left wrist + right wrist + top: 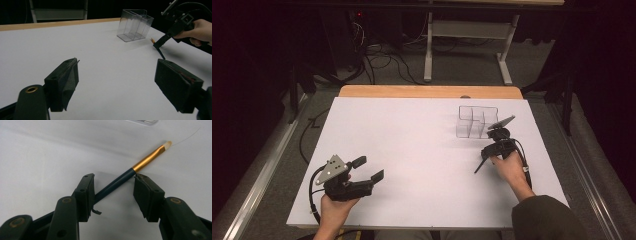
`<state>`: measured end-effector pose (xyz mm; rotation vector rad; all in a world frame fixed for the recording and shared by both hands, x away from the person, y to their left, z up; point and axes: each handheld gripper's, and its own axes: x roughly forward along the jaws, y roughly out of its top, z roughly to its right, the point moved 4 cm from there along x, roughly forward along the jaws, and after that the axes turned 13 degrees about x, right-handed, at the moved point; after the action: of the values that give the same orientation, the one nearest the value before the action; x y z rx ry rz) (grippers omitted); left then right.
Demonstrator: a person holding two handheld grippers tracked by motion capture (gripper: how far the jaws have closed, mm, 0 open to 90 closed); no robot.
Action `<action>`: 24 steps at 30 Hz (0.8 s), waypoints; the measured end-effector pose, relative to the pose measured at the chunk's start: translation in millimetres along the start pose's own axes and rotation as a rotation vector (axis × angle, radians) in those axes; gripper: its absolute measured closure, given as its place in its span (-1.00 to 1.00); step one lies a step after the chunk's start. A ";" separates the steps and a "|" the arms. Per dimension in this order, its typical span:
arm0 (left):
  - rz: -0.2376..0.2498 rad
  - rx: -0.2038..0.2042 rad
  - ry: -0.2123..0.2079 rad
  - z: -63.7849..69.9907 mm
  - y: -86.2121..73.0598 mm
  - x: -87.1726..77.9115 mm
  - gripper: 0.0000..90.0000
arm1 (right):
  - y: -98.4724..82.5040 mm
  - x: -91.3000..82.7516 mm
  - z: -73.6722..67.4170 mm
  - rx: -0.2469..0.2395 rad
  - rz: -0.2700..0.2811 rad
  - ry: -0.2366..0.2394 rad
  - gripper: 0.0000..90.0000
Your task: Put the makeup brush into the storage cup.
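My right tool [113, 192] straddles the brush [125, 178] on the table [37, 157], unclenched; left tool [120, 82] released. Closing off-centre could roll the brush away.

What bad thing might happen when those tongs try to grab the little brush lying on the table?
The makeup brush lies slantwise across the gap of the right tongs, not square to the pads, so it may twist or roll away as they close. It is thin and flat on the white table, so the tongs might scrape the table and miss it. The clear organizer stands close by, and a swinging brush might knock it.
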<state>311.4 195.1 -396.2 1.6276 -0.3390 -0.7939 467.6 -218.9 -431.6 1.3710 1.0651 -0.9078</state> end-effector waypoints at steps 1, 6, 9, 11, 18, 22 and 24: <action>0.000 0.000 0.000 0.0 0.0 0.0 -0.56 | -0.1 -0.3 0.7 -0.004 -0.001 -0.003 0.20; 0.000 -0.002 -0.001 0.3 -0.1 0.5 -0.56 | -1.1 -1.1 3.5 -0.004 0.000 0.005 0.28; -0.001 -0.002 0.000 0.1 -0.2 0.6 -0.56 | -2.3 -1.8 5.5 0.002 -0.003 0.012 0.31; 0.000 -0.002 0.000 0.1 -0.1 0.5 -0.56 | -2.6 -2.2 6.2 0.002 -0.004 0.010 0.32; -0.001 0.000 0.000 0.0 -0.2 0.1 -0.56 | -5.3 -3.4 10.0 -0.001 -0.004 0.022 0.35; -0.001 0.000 0.001 0.0 -0.2 0.2 -0.56 | -7.2 -4.6 12.5 -0.003 -0.009 0.023 0.38; -0.001 -0.001 0.001 0.1 -0.2 0.4 -0.56 | -8.1 -5.2 14.2 -0.009 -0.012 0.024 0.40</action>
<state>311.6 194.7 -396.5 1.6271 -0.3368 -0.7935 459.1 -233.7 -430.2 1.3731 1.0952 -0.8962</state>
